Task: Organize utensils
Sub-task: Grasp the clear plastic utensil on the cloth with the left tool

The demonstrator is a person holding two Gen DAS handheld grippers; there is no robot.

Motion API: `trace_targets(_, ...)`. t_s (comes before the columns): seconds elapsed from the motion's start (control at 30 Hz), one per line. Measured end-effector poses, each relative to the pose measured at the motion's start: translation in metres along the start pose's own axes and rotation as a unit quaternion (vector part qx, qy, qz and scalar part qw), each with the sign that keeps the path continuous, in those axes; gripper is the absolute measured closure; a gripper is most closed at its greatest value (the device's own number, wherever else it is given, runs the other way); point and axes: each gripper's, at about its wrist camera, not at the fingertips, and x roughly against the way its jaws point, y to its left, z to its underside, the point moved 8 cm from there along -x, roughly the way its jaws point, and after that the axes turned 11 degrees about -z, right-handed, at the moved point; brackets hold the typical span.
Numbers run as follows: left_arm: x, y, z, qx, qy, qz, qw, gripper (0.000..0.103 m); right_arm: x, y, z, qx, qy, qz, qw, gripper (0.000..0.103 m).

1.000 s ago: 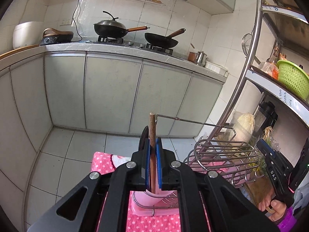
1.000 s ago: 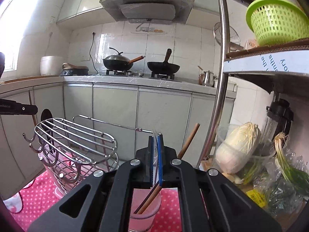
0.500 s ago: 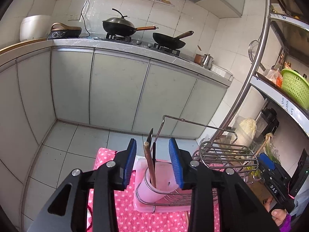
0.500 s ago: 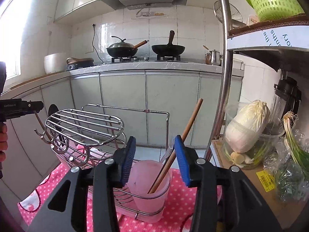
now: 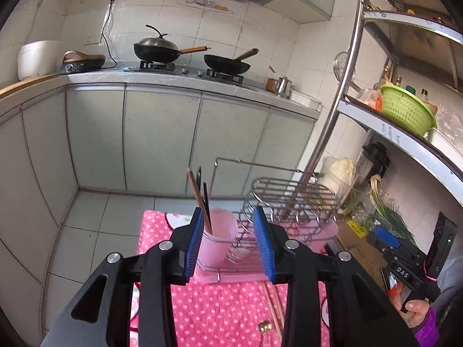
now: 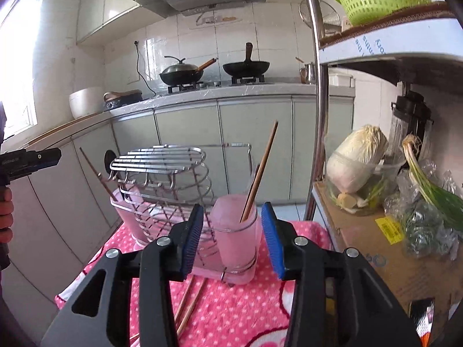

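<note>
Brown wooden chopsticks (image 6: 258, 173) lean toward one o'clock in my frosted pink cup (image 6: 235, 240), tips hidden; the left gripper (image 5: 228, 245) and right gripper (image 6: 233, 243) gape half-wide, empty.

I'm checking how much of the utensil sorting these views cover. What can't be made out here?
- Left wrist view: loose chopsticks on the cloth, near ends hidden behind the left gripper.
- Right wrist view: pink cup frosted, chopstick tips inside blurred; far cup partly behind the wire rack.
</note>
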Motion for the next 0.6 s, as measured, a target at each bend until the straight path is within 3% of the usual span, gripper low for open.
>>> trace_targets(0.13,-0.012,-0.015,0.045,-0.002,0.072,0.034,0.9968,0.069,-0.004,0.008,0.039,-0.027,0.053,-0.017,0.998,0.061)
trace_targets(0.27,-0.032,-0.027,0.105,-0.021,0.149,0.055,0.9870,0.070,-0.008,0.013,0.073,-0.042,0.091,-0.026,0.995,0.061)
trace_targets(0.37,-0.051,-0.041,0.152,-0.027,0.220,0.079,0.9718,0.071,-0.009,0.013,0.094,-0.062,0.112,-0.028,0.991,0.061)
trace_targets(0.47,-0.072,-0.050,0.190,-0.018,0.283,0.080,0.9555,0.071,-0.008,0.011,0.110,-0.081,0.128,-0.033,0.988,0.061)
trace_targets(0.53,-0.085,-0.060,0.210,-0.017,0.317,0.081,0.9448,0.071,-0.006,0.011,0.116,-0.088,0.130,-0.035,0.987,0.061)
trace_targets(0.6,-0.093,-0.069,0.223,-0.032,0.329,0.073,0.9411,0.071,-0.004,0.008,0.120,-0.091,0.131,-0.035,0.987,0.061)
